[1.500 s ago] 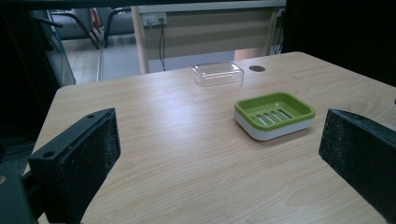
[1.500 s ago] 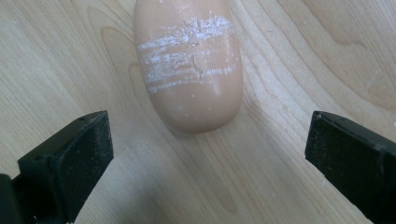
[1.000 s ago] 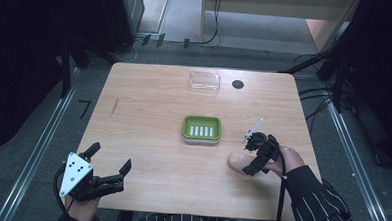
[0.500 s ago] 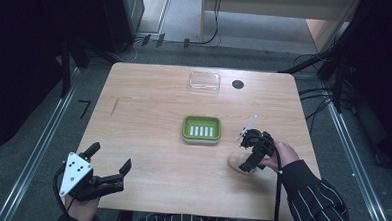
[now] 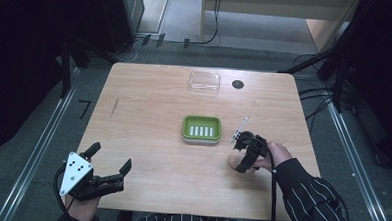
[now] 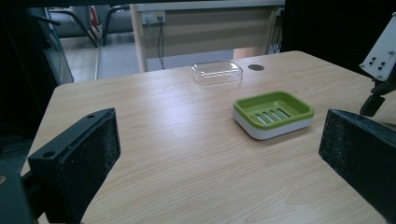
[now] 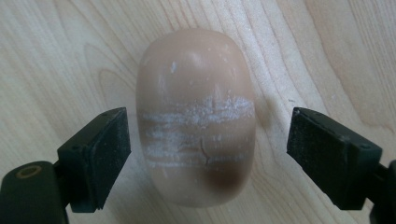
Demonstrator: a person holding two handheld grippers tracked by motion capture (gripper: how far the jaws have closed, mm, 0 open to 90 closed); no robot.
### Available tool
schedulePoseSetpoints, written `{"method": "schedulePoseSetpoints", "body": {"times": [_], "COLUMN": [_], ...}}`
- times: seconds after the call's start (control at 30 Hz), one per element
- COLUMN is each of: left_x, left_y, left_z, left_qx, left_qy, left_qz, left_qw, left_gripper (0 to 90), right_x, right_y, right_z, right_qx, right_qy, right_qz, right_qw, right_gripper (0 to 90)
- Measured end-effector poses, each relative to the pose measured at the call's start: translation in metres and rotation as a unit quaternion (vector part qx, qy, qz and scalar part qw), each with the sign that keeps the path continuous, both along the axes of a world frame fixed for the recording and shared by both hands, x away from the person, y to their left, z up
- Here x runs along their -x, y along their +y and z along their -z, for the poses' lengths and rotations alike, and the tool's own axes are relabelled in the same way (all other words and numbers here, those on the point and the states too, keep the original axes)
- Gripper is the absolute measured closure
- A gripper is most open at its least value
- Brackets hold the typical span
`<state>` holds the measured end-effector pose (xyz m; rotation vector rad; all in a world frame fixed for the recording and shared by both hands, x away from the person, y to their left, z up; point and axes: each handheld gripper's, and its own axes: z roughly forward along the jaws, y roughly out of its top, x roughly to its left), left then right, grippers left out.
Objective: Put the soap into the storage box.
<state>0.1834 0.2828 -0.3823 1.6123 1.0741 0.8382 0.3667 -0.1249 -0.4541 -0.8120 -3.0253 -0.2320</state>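
High view: we catalogued one wooden surface (image 5: 147,138), bearing a green soap dish (image 5: 201,129) at its middle, a clear plastic lid (image 5: 204,81) near the far edge, and a round dark grommet (image 5: 237,84) just beside that lid.

Item, bar of soap (image 7: 196,116): pale pink, oval, scuffed with white streaks, lying flat on the surface to the right of the soap dish and apart from it.

Item, right tongs (image 5: 243,157): since a second ago they had come slightly toward the dish and lower over the soap. Their jaws had just been closing and stood about half open, one pad on each side of the bar. In the right gripper view we saw a gap at each pad, narrow at the left pad and wider at the right, so nothing was gripped yet. We judged the pick-up close, with the soap likely bound for the dish.

Item, right hand: wrapped round the gripper body, striped sleeve coming in from the lower right, tongs pointed steeply down at the soap.

Item, left tongs (image 5: 109,169): wide open, holding nothing, unmoved at the near left corner and aimed level across the surface toward the dish.
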Motion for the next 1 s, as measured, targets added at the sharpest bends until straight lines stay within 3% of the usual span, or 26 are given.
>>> {"method": "schedulePoseSetpoints", "body": {"times": [0.3,0.5,1.0], "left_x": [0.0,0.001,0.001], "left_y": [0.0,0.0,0.0], "left_z": [0.0,0.0,0.0], "left_qx": [0.001,-0.002,-0.002], "left_qy": [-0.001,-0.001,-0.001], "left_qz": [0.0,0.0,-0.001], "left_qw": [1.0,1.0,1.0], "left_gripper": [0.0,0.0,0.0], "right_x": [0.001,0.001,0.004], "right_y": [0.009,0.009,0.012], "right_z": [0.008,0.008,0.012], "right_qx": [0.028,0.026,0.039], "right_qy": [0.004,0.009,0.003], "right_qz": [-0.014,-0.016,-0.003], "right_qw": [0.9995,0.9995,0.9992], "right_gripper": [24.3,30.1,33.5]}}
